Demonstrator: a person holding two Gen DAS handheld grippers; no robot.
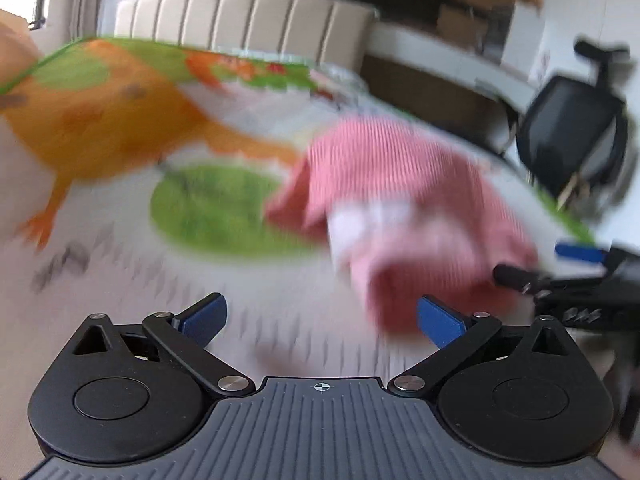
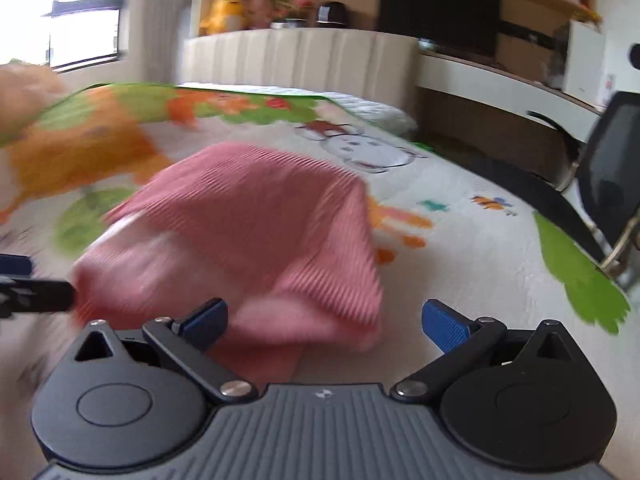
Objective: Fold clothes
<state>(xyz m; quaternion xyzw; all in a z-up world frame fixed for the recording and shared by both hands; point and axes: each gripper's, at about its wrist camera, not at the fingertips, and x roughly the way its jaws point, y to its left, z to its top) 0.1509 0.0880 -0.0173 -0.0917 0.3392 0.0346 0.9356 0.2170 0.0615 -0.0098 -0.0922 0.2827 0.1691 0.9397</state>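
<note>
The pink ribbed knit garment [image 2: 244,236] lies bunched on the cartoon-printed bed cover [image 2: 480,248], both the left gripper [image 1: 322,318] and right gripper [image 2: 324,320] wide and empty, so regrasping its near edge seems next.

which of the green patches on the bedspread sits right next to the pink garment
The round green patch left of the pink garment: the cloth's edge reaches it. The green strip along the bedspread's far edge and the green shape near the chair lie clear of it.
</note>
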